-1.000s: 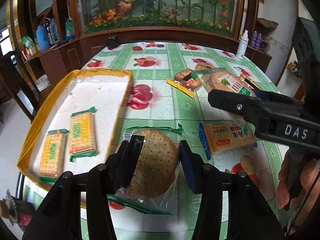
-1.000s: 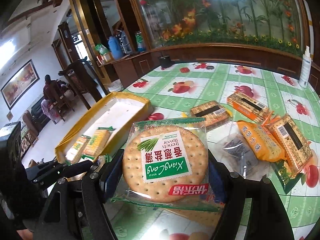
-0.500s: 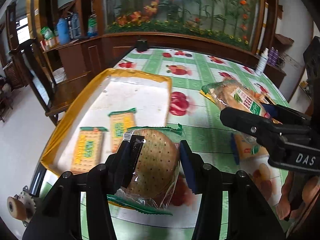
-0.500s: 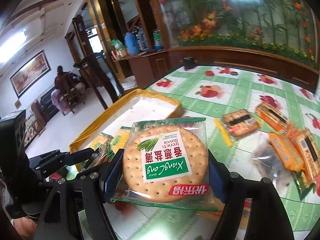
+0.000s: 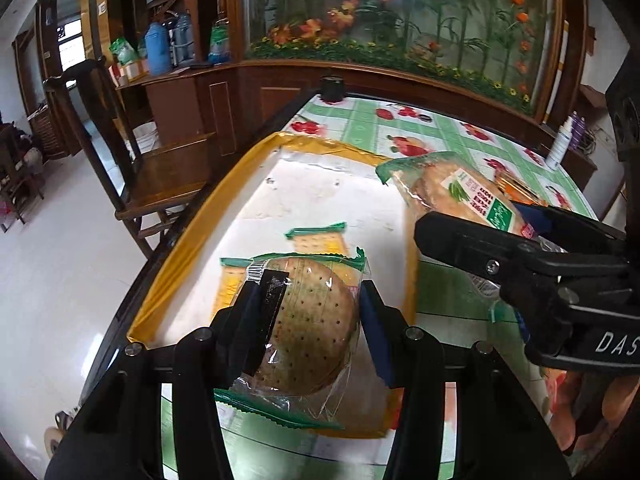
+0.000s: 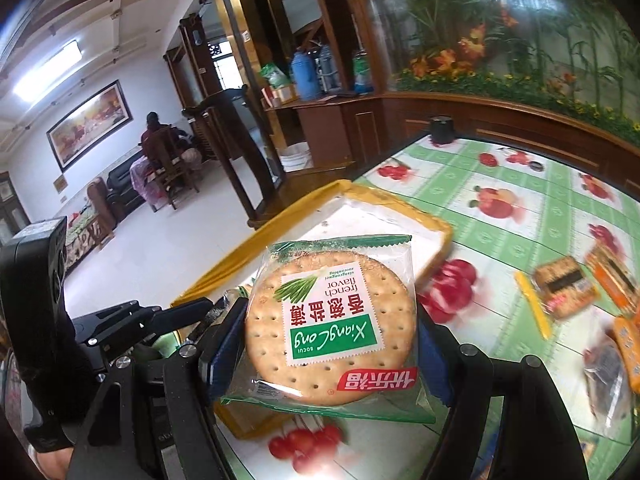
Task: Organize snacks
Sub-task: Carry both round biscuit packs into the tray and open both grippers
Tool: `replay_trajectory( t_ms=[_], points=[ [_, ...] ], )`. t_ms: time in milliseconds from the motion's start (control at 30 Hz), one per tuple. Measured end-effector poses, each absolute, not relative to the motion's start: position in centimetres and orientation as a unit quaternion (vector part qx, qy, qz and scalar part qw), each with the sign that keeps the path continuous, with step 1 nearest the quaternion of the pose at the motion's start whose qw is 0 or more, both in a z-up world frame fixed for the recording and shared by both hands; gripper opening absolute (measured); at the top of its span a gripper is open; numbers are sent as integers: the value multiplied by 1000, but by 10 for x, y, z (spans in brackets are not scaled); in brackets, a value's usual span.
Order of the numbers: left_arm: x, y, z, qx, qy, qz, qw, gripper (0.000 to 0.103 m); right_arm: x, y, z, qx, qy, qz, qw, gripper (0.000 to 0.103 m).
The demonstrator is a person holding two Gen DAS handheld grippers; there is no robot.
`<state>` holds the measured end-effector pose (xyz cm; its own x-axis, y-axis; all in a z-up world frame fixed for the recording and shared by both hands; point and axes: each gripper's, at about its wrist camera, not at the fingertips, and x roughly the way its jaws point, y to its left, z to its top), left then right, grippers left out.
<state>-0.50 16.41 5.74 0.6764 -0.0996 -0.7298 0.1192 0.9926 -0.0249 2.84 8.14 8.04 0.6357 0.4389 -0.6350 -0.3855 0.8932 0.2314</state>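
Fruit-print table [image 5: 440, 132], yellow-rimmed tray [image 5: 224, 200] below both grippers. Left gripper [image 5: 308, 312] clamped on a round cracker pack [image 5: 308, 320]. Right gripper [image 6: 332, 344] clamped on a second cracker pack [image 6: 332, 320].

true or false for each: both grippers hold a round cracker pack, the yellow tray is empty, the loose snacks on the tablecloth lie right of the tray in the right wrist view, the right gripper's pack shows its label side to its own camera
1. Both grippers hold a round cracker pack. True: the left gripper is shut on a round cracker pack, the right gripper on a labelled cracker pack.
2. The yellow tray is empty. False: rectangular cracker packs lie in it.
3. Loose snacks lie right of the tray. True.
4. The right pack shows its label. True.
5. The left pack shows its label. False: plain side.
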Motion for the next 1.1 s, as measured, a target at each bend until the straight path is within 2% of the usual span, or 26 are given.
replay_trajectory(
  t_ms=[767,800,900,933,1100],
  points=[
    [52,197,26,12,450,-17,893,51,125,124,22,52,424,239,872,77],
    [53,197,26,13,451,-15,892,54,126,124,19,51,426,238,871,77],
    [57,195,24,7,457,-21,889,75,130,125,12,50,432,235,869,77],
    [58,195,23,5,460,-22,888,79,130,125,11,51,433,235,869,77],
    [56,191,24,13,460,-12,888,80,127,121,16,53,425,230,874,77]
  ],
)
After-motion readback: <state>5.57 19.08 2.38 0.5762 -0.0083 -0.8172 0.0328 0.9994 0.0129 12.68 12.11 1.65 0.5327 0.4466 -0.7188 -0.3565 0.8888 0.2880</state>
